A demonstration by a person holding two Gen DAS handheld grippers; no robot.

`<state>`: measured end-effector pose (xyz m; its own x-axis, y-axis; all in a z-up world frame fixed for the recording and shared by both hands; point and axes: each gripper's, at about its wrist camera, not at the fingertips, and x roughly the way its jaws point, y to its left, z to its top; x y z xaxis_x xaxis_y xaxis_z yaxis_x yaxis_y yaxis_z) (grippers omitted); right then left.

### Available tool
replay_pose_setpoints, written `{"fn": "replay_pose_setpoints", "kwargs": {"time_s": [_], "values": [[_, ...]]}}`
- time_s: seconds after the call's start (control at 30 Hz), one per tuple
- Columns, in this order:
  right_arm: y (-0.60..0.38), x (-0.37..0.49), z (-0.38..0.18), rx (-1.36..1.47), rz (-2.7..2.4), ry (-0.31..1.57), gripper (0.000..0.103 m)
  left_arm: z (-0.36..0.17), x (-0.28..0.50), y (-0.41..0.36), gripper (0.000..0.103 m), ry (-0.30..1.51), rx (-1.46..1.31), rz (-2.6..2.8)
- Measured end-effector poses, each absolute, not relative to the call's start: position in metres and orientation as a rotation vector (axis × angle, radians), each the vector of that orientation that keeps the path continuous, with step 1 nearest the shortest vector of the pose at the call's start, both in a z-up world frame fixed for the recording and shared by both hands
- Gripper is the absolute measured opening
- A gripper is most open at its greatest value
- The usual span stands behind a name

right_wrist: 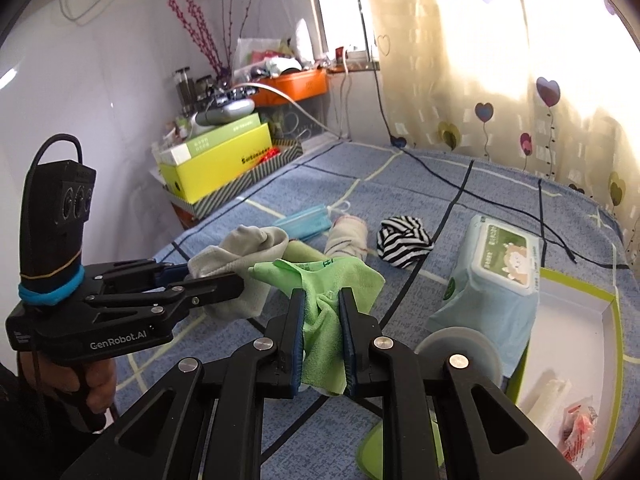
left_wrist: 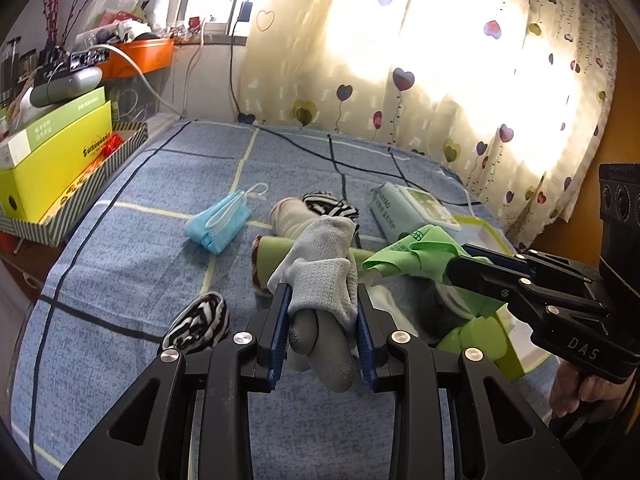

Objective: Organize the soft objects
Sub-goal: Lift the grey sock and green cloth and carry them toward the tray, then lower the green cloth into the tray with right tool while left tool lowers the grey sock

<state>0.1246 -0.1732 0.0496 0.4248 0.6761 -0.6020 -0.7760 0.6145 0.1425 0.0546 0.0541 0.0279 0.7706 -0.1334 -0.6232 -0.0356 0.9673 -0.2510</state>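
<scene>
Green cloth (right_wrist: 324, 320) – boxed white roll (right_wrist: 550, 402) beyond

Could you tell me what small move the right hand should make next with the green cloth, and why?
Probably carry the green cloth right, over the open box, and let go there. The right tool is already clamped on the cloth and holds it off the bed; the box sits close by with room inside, and the left tool holds the grey glove.

I see my left black plastic two-finger gripper (left_wrist: 323, 312): blue pads, silver screws, "GenRobot.AI" print, blue band, black cable. My right black plastic two-finger gripper (right_wrist: 322, 322) matches, marked "DAS".
</scene>
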Motion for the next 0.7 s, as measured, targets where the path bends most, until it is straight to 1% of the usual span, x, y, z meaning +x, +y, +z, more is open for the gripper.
{"fn": "replay_pose_setpoints", "kwargs": {"time_s": [0.3, 0.7], "values": [[-0.223, 0.129, 0.065, -0.101, 0.816, 0.620, 0.015, 0.055, 0.067, 0.021, 0.031, 0.642, -0.212, -0.125], [-0.298, 0.140, 0.066, -0.024, 0.677, 0.590, 0.015, 0.070, 0.090, -0.037, 0.031, 0.633, -0.166, -0.237]]}}
